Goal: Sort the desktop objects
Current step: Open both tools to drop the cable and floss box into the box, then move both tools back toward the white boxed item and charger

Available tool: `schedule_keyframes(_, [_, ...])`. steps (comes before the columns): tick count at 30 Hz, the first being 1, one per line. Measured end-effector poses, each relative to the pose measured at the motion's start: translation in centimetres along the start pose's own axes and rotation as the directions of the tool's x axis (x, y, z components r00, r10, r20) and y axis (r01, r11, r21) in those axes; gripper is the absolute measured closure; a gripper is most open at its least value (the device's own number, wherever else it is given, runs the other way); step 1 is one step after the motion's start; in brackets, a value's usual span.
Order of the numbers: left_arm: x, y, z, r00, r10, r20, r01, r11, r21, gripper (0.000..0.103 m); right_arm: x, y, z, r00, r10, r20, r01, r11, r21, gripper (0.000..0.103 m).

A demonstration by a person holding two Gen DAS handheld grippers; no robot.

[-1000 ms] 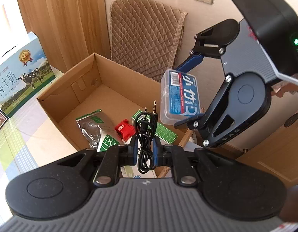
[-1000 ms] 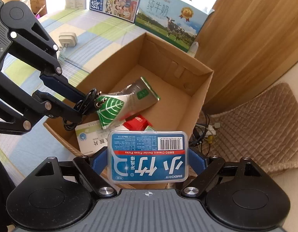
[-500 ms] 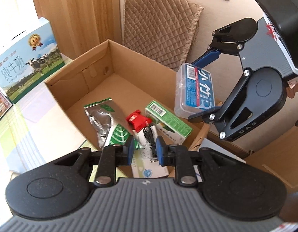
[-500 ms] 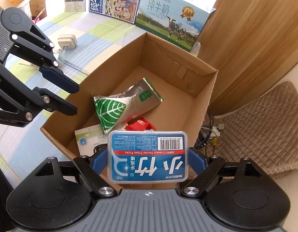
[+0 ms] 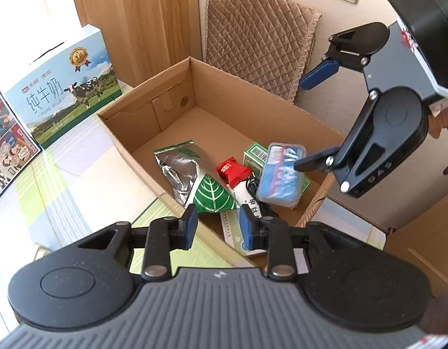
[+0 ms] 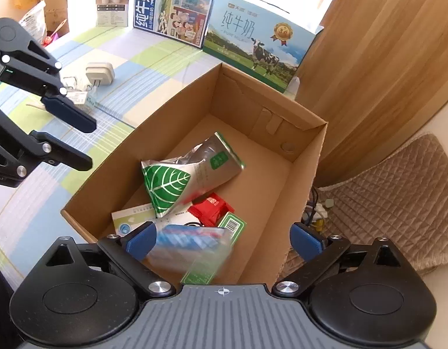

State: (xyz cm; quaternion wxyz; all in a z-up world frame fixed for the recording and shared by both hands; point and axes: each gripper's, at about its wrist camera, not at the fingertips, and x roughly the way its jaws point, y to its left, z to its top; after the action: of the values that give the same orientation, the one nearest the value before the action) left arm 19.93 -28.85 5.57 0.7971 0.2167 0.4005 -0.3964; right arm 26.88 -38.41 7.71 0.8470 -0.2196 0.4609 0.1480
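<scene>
Both hand-held grippers hover over an open cardboard box (image 6: 308, 157) standing on a checked worktop (image 6: 136, 67). The right hand-held gripper (image 6: 224, 240) has its fingers spread wide apart. A clear plastic case of dental picks (image 5: 280, 174) is free of them and blurred, lying on or dropping onto the pile at the box's near end. Beneath and beside it lie a green carton (image 5: 254, 152), a red packet (image 5: 232, 170), a black cable (image 5: 254, 189) and a silver pouch with a green leaf print (image 6: 183, 174). The left hand-held gripper (image 5: 216, 225) is also apart and empty, above the near rim.

To finish this release well, keep the right fingers wide and lift straight up, clear of the box walls. A white plug adapter (image 6: 100, 74) waits on the worktop, likely next.
</scene>
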Motion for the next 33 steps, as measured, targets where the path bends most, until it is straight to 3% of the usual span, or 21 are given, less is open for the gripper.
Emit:
schedule_keyframes(8, [-0.8, 0.3, -1.1, 1.000, 0.028, 0.001, -0.028, 1.000, -0.005, 0.063, -0.5, 0.6, -0.4, 1.000, -0.010, -0.012, 0.010, 1.000, -0.012, 0.005])
schedule_keyframes(16, [-2.3, 0.6, -2.2, 0.998, 0.054, 0.016, -0.054, 0.999, -0.008, 0.042, -1.8, 1.9, -0.2, 1.000, -0.025, 0.002, 0.025, 0.999, -0.038, 0.004])
schedule_keyframes(24, [-4.0, 1.2, -3.8, 0.995, 0.097, 0.014, -0.097, 0.995, -0.025, 0.034, -2.8, 3.4, 0.1, 1.000, -0.025, 0.016, 0.026, 0.998, -0.063, 0.002])
schedule_keyframes(33, [-6.2, 2.6, -5.9, 0.989, 0.148, 0.010, -0.148, 0.988, -0.043, 0.014, -3.4, 5.7, 0.5, 1.000, -0.001, 0.031, 0.004, 0.997, -0.079, 0.002])
